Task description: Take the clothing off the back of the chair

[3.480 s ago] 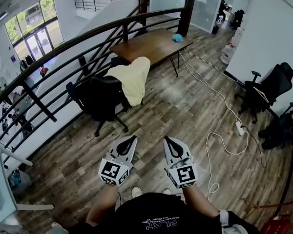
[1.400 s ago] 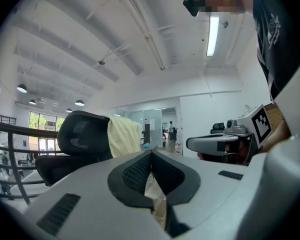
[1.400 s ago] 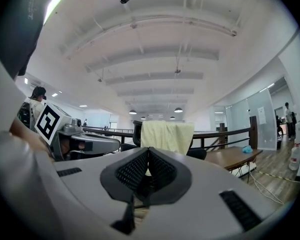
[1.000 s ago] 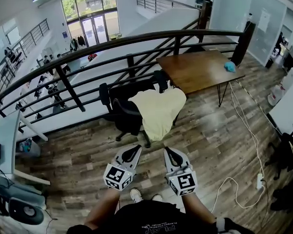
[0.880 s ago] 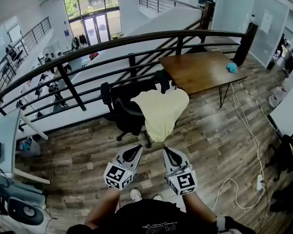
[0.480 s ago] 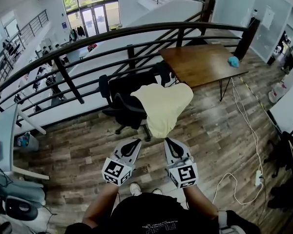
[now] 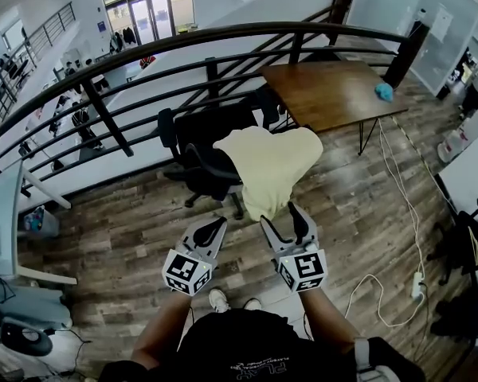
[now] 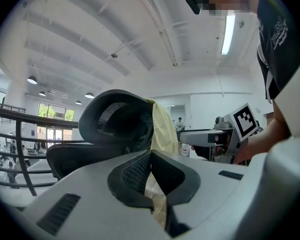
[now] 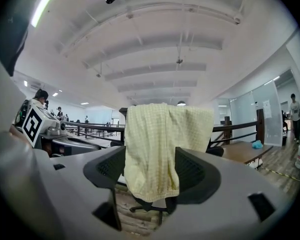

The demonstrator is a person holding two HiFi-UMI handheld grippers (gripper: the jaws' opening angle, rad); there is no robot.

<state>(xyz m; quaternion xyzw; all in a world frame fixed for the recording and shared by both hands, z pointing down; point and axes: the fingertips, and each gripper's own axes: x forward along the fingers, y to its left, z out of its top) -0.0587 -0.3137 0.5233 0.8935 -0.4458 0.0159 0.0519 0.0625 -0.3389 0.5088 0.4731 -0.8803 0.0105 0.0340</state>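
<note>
In front of the chair [image 7: 201,138], your R gripper [image 7: 280,220] fingers just opened wide, empty, by the yellow clothing [image 7: 272,164]; L gripper [image 7: 212,229] fingers closed.

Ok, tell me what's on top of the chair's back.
A pale yellow garment is draped over the backrest of the black chair. The backrest's top edge beneath the cloth is covered.

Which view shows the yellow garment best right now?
Right gripper view: the yellow garment hangs full-face, hem visible. Head view shows it from above; left gripper view only an edge-on strip beside the chair back.
</note>
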